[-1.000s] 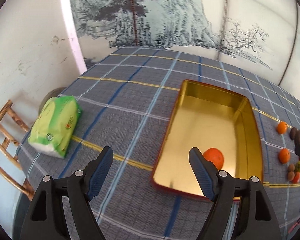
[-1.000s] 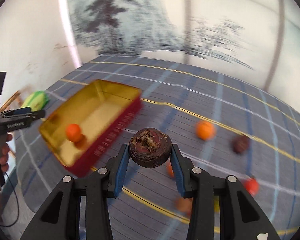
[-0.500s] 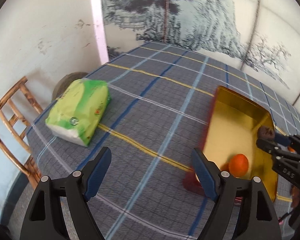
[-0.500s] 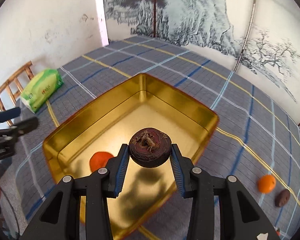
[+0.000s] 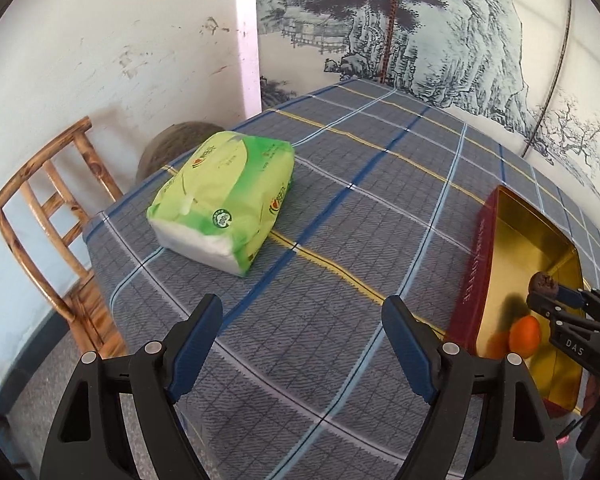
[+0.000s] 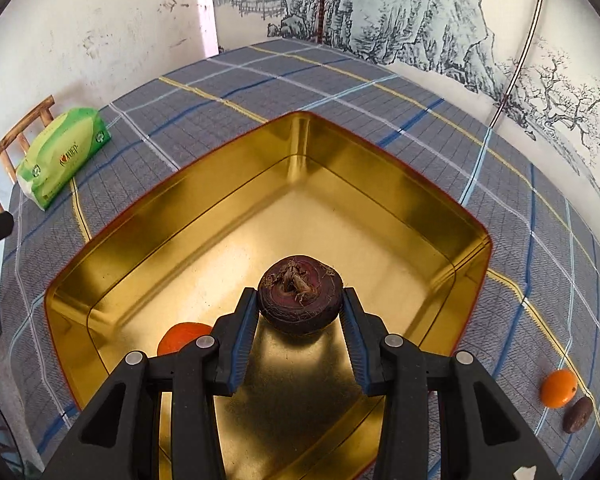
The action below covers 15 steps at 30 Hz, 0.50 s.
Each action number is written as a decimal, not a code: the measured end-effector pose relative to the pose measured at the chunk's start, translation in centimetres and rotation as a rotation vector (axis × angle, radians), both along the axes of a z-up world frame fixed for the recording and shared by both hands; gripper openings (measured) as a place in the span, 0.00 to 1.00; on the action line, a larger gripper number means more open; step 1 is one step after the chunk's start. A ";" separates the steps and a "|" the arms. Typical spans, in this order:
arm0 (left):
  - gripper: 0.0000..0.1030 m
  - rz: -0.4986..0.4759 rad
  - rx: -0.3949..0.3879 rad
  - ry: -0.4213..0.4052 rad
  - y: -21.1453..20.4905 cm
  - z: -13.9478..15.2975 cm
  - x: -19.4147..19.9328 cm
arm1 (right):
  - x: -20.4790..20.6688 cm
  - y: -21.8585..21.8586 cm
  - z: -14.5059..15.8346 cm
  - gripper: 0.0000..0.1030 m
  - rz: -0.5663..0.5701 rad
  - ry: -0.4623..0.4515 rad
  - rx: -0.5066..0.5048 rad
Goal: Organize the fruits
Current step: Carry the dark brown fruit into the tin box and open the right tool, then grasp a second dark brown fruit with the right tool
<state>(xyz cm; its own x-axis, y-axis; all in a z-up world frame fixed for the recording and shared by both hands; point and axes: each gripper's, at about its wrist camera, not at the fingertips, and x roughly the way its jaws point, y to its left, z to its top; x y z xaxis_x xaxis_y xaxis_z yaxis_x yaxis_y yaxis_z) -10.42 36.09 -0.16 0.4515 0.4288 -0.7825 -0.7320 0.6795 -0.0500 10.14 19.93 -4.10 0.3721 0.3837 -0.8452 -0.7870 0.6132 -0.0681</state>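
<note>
Carried from the loose fruit at the desk's right edge, the dark round fruit (image 6: 300, 294) now hangs in the closed right claw (image 6: 300, 312) directly above the gold tin (image 6: 380, 184) floor, beside an orange (image 6: 182, 336); left claw (image 5: 302, 344) gapes empty.

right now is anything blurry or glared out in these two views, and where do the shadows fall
Right wrist view: sharp; the gold tin mirrors bright patches on its walls, and the right gripper with its dark brown fruit casts a dark shadow on the tin floor. Left wrist view: sharp too; fisheye bends the tablecloth lines, and the tissue pack is evenly lit.
</note>
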 end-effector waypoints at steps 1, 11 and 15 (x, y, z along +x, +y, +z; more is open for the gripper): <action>0.80 -0.001 -0.001 0.002 0.1 -0.1 -0.1 | 0.0 0.1 -0.1 0.37 0.000 0.000 -0.004; 0.80 0.001 -0.014 0.020 0.2 -0.4 0.0 | -0.2 0.1 -0.5 0.39 0.000 0.012 -0.007; 0.80 -0.008 -0.007 0.020 0.0 -0.3 0.1 | -0.1 -0.8 0.2 0.43 -0.021 0.012 0.027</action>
